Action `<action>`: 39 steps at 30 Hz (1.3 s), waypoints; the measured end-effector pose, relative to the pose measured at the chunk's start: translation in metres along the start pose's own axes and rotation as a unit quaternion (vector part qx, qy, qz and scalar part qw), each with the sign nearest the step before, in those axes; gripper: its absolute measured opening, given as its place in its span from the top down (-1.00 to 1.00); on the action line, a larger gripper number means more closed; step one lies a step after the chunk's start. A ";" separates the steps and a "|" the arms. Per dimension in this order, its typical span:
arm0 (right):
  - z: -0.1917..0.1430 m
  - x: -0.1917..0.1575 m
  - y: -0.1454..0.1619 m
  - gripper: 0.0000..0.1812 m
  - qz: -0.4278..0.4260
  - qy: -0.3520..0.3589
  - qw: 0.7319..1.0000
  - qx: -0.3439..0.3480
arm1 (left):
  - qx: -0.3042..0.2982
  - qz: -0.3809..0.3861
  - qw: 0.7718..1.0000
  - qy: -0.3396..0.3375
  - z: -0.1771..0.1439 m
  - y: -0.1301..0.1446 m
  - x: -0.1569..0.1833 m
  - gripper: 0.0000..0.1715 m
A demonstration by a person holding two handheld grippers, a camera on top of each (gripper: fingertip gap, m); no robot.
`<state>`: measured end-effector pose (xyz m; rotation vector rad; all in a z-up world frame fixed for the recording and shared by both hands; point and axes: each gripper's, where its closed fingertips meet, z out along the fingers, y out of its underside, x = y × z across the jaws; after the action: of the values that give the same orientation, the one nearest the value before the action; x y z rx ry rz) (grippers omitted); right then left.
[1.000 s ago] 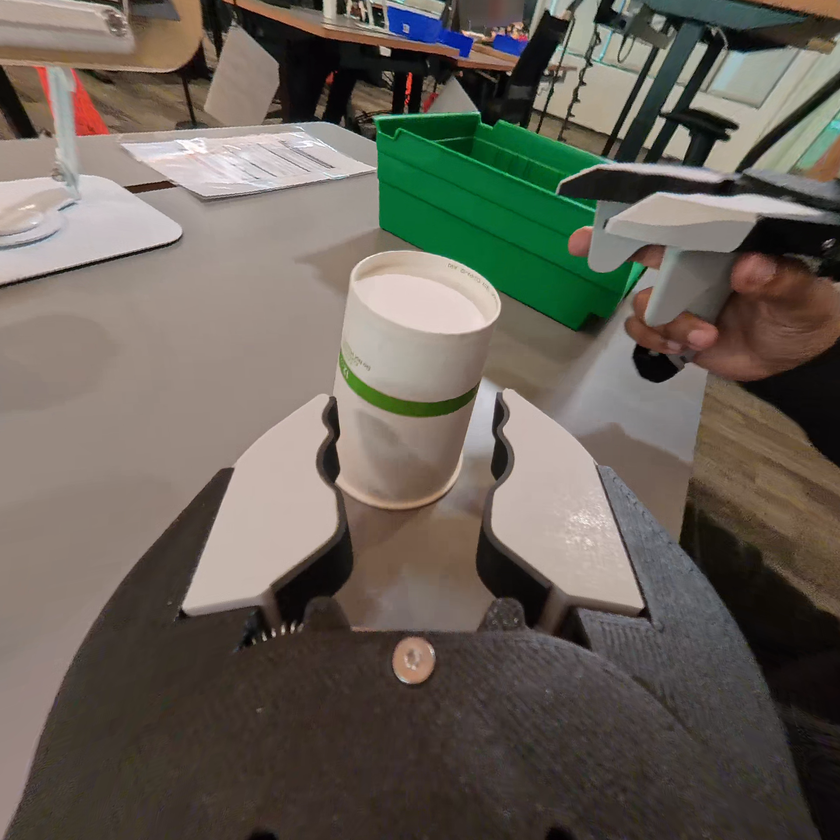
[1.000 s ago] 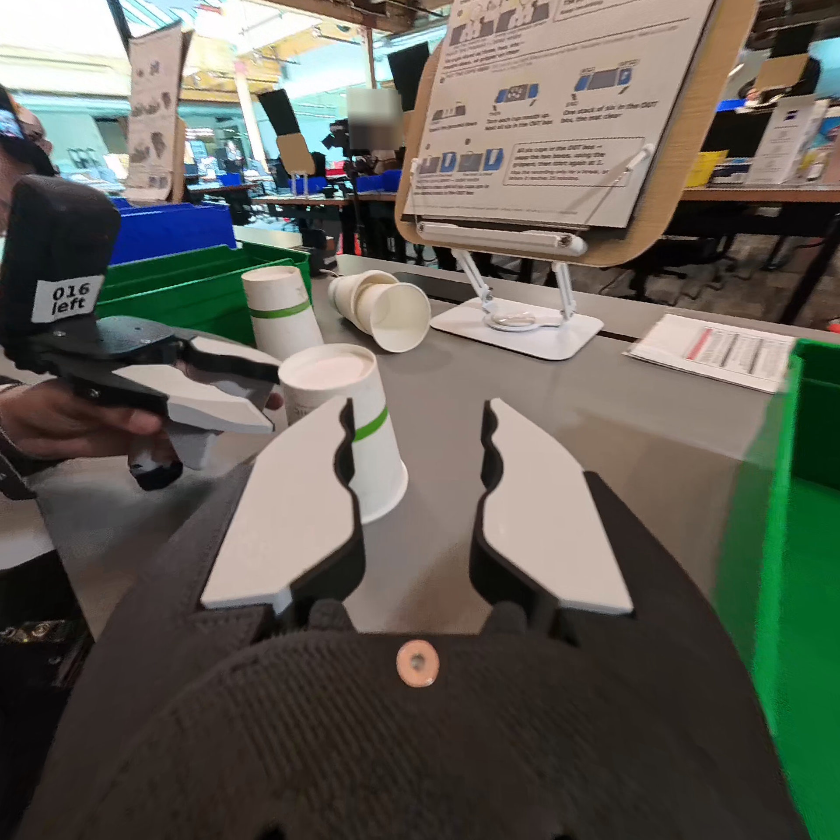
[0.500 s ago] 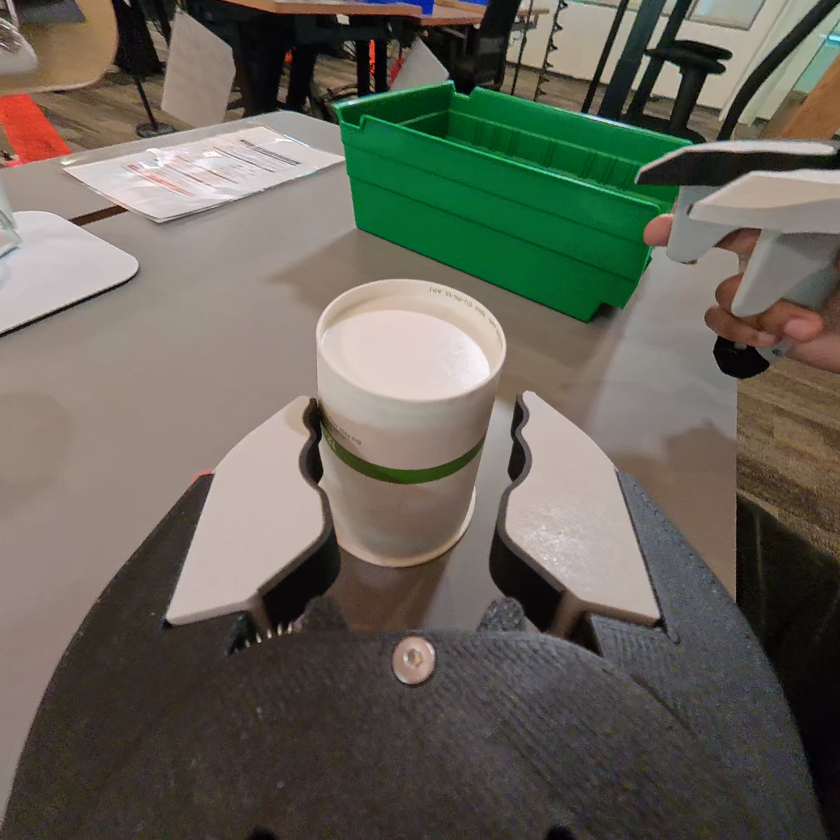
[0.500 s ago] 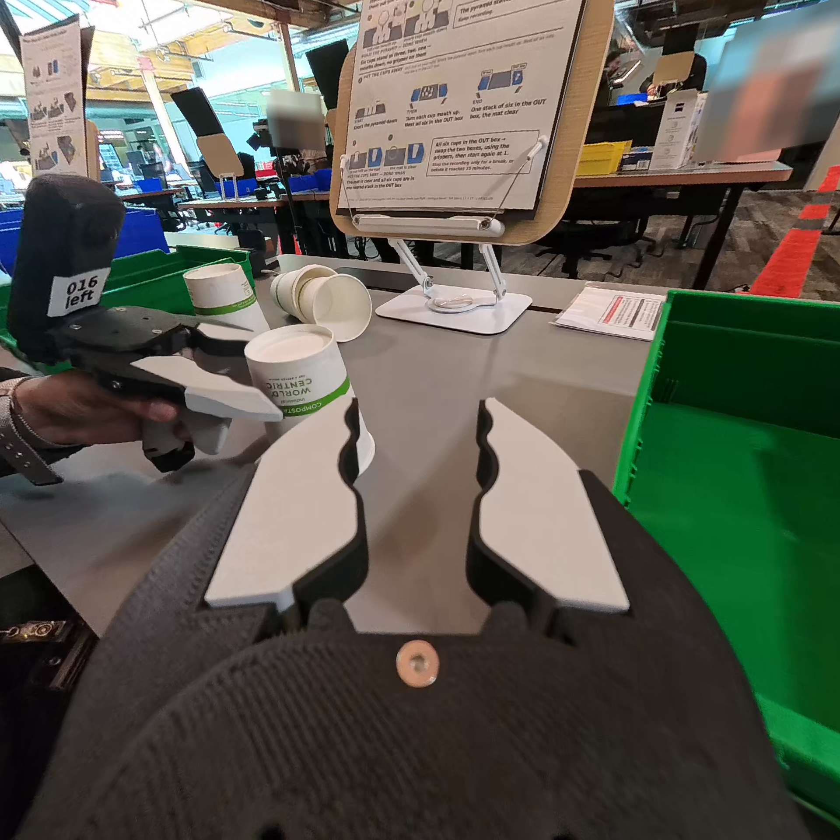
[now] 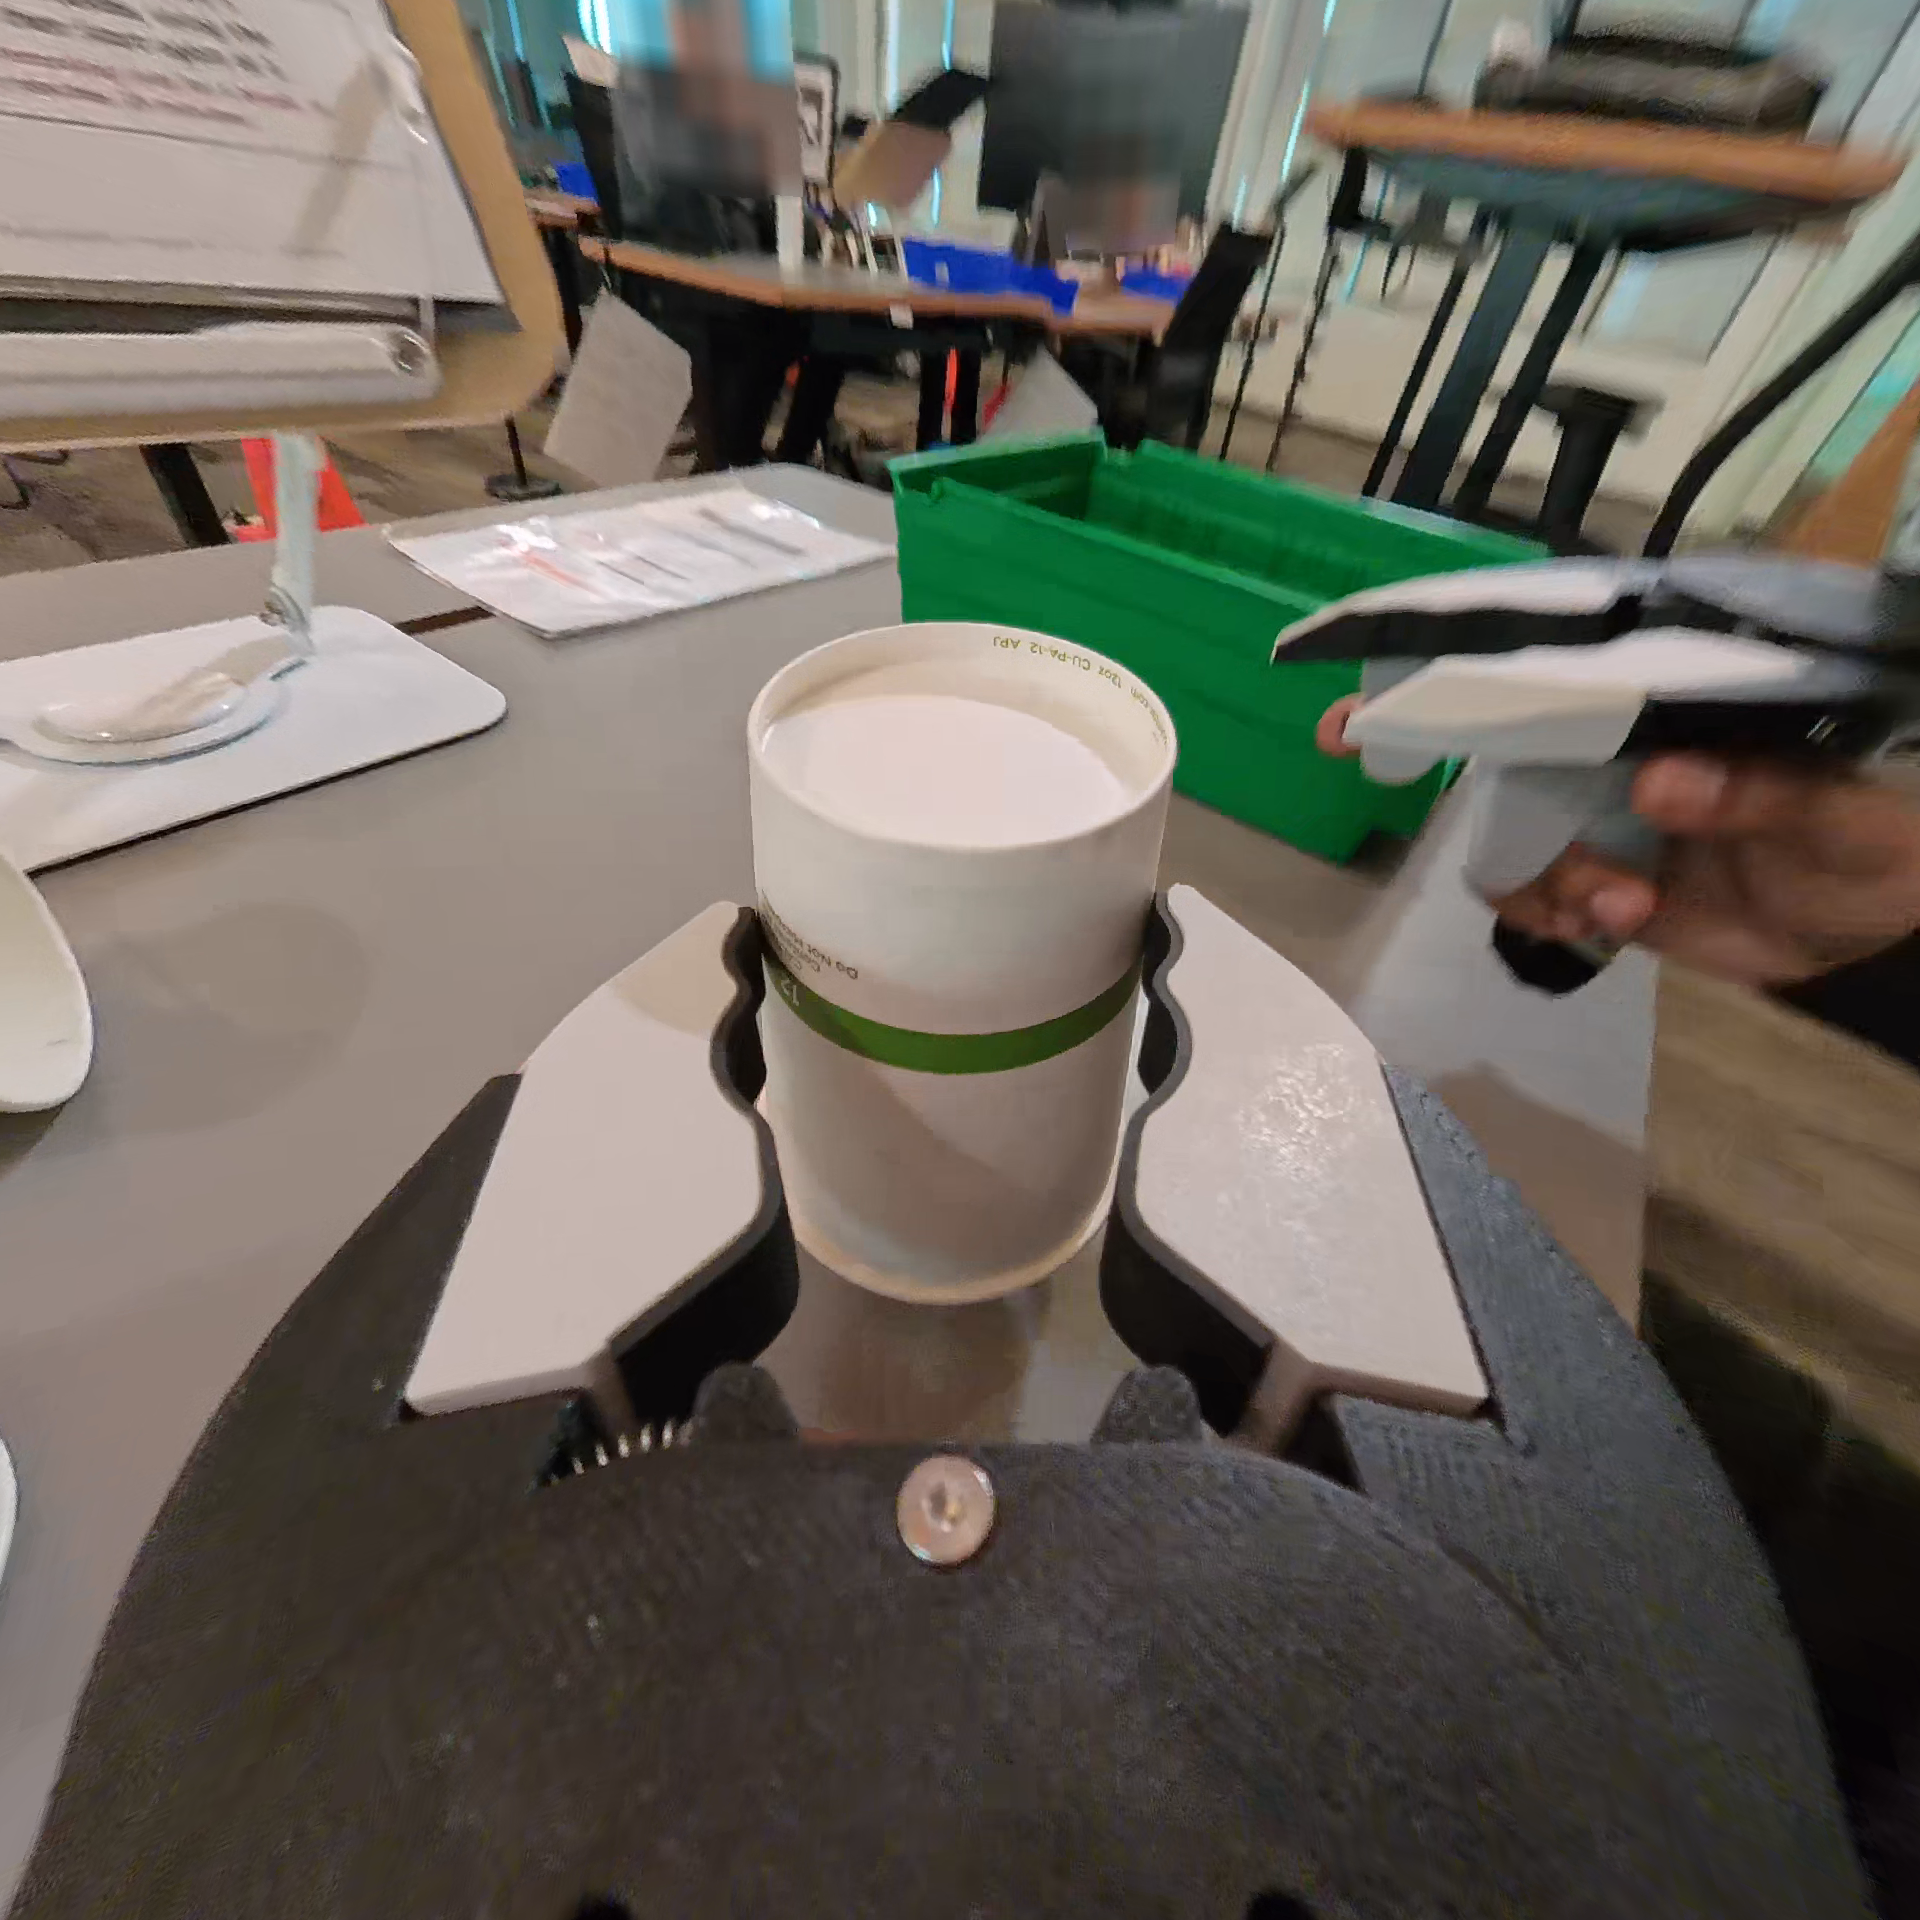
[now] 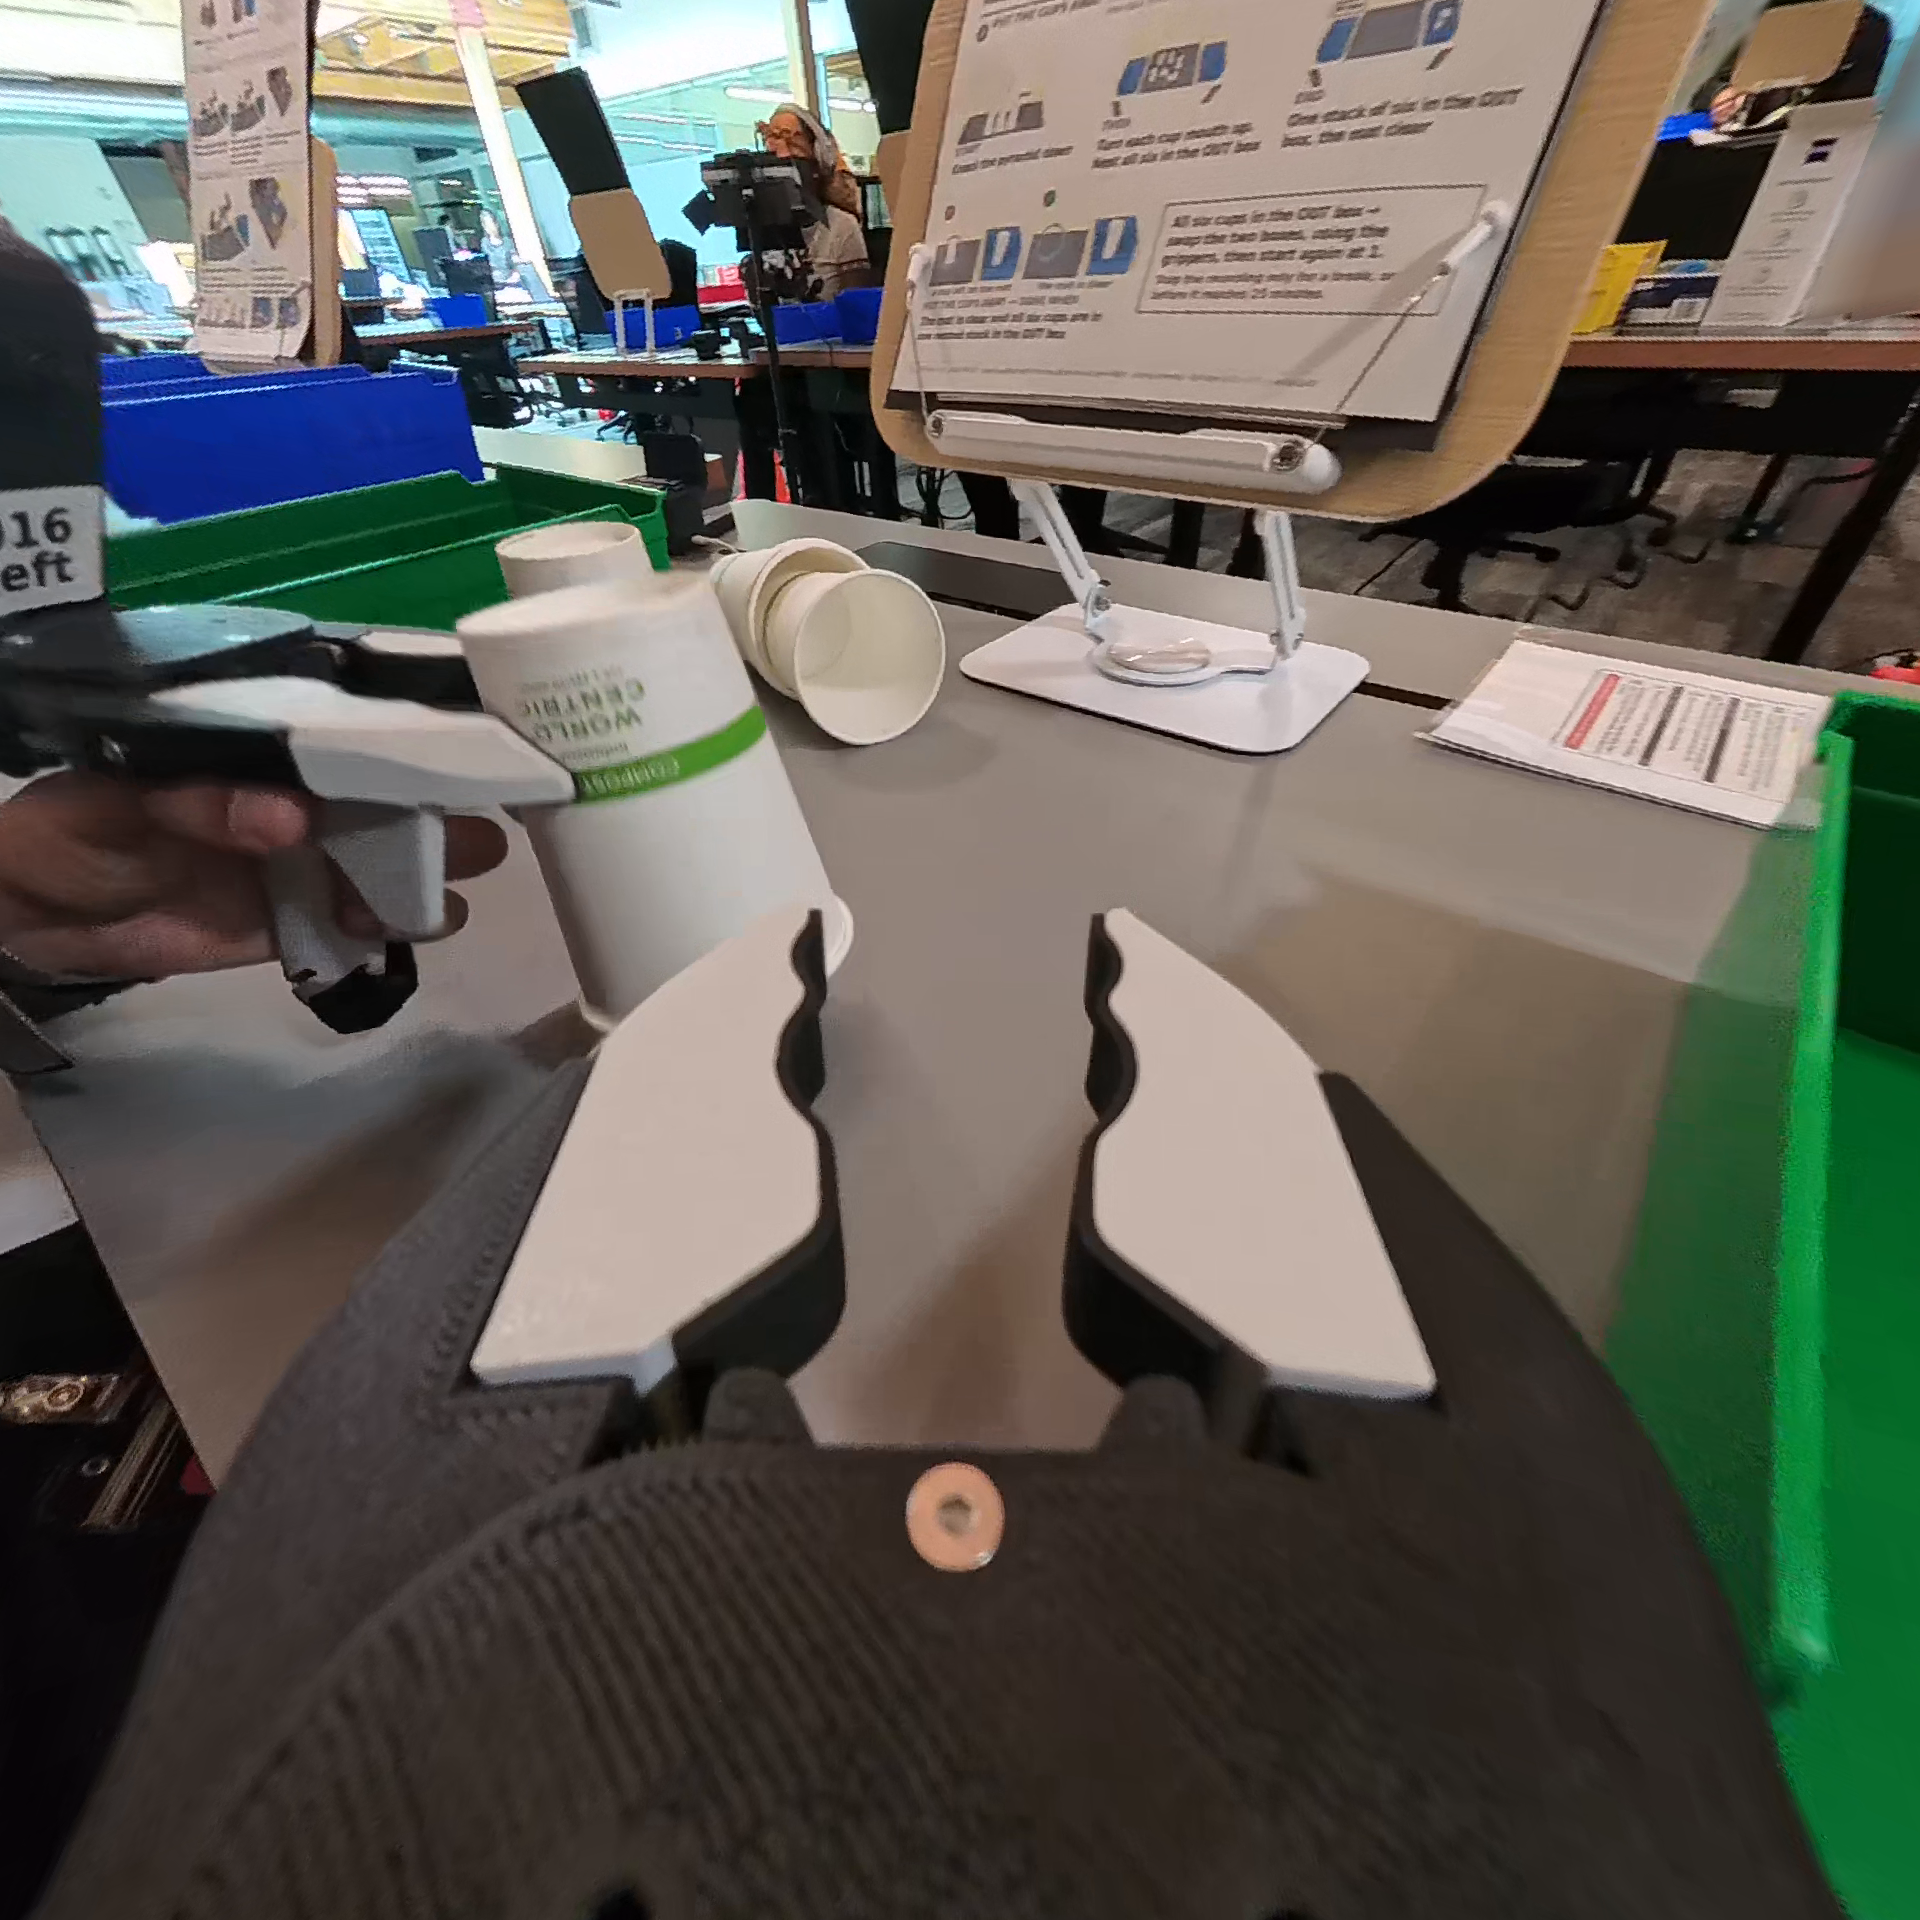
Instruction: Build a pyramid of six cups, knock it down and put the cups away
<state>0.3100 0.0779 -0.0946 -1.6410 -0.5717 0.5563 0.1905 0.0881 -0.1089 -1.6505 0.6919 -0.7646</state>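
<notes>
A white paper cup with a green band [image 5: 956, 831] stands upside down between the fingers of my left gripper [image 5: 953, 909]. Both fingers press its sides, so the gripper is shut on the cup. In the right wrist view the same cup [image 6: 644, 831] leans a little, its rim close to the grey table [image 6: 1247, 883]; I cannot tell whether it touches. My right gripper [image 6: 956, 925] is open and empty above the table, just right of the cup. It also shows in the left wrist view [image 5: 1320, 691], at the right, held by a hand.
Another upside-down cup [image 6: 571, 556] and a stack of cups lying on its side [image 6: 831, 644] sit behind. Green bins stand at the left [image 6: 343, 530] and right [image 6: 1860, 1039]. A document stand [image 6: 1164, 665] and a paper sheet [image 6: 1631, 727] are at the back.
My left gripper has moved forward around the cup and closed on it. The right gripper stays open and has shifted slightly beside the cup.
</notes>
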 end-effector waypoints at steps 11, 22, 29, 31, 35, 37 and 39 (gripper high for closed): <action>0.055 -0.065 -0.009 0.10 0.146 -0.165 0.975 -0.005 | 0.188 -0.321 0.925 0.081 -0.080 -0.043 -0.038 0.17; 0.089 -0.200 -0.022 0.29 0.227 -0.384 0.894 -0.034 | 0.250 -0.291 0.923 -0.025 -0.156 -0.040 -0.058 0.17; 0.096 -0.230 -0.032 0.63 0.271 -0.436 0.858 -0.022 | 0.246 -0.268 0.929 -0.069 -0.181 -0.031 -0.052 0.16; 0.101 -0.223 -0.035 0.76 0.276 -0.424 0.863 -0.012 | 0.233 -0.260 0.934 -0.073 -0.183 -0.028 -0.048 0.17; 0.105 -0.204 -0.046 0.88 0.313 -0.424 0.850 0.016 | 0.188 -0.234 0.951 -0.074 -0.173 -0.017 -0.037 0.18; 0.104 -0.197 -0.050 0.90 0.322 -0.427 0.845 0.024 | 0.167 -0.222 0.958 -0.073 -0.167 -0.012 -0.033 0.18; 0.102 -0.190 -0.056 0.93 0.323 -0.425 0.845 0.040 | 0.145 -0.219 0.962 -0.070 -0.161 -0.006 -0.031 0.25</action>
<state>0.0967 0.0385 -0.0458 -1.4266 -0.5909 1.8373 0.0452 0.0171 -0.0817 -1.5815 0.0988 -0.9981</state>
